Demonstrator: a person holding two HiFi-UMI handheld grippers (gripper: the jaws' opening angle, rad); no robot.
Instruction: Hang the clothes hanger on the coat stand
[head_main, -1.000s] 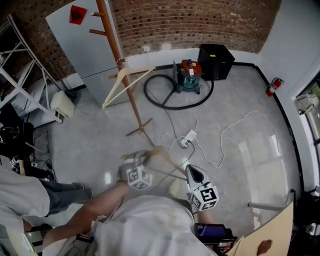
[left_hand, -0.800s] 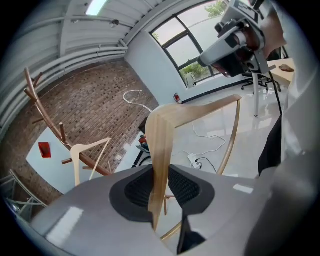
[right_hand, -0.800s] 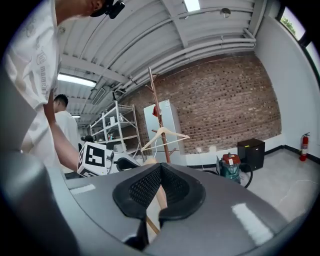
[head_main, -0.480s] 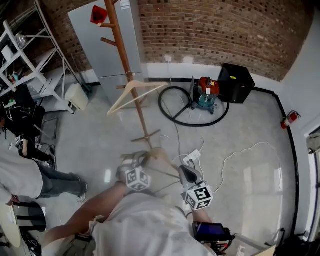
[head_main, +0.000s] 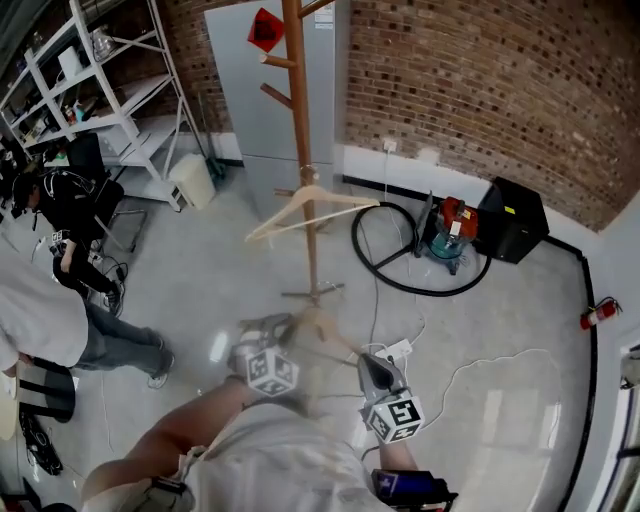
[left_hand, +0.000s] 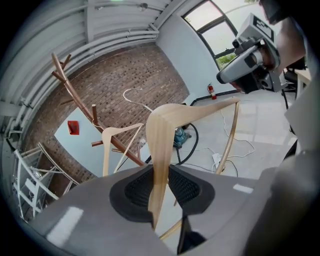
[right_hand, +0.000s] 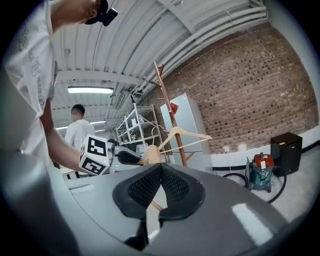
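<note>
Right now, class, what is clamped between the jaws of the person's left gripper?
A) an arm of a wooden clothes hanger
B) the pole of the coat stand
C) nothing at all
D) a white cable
A: in the left gripper view, the left gripper is shut on the flat arm of the wooden clothes hanger, with a pad pressing on each face; the coat stand stands apart.

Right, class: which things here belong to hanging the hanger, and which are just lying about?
Job: held hanger, clamped in left gripper and right gripper; coat stand.
Lying about: hung hanger, vacuum, black box, extinguisher, shelves, power strip.
</note>
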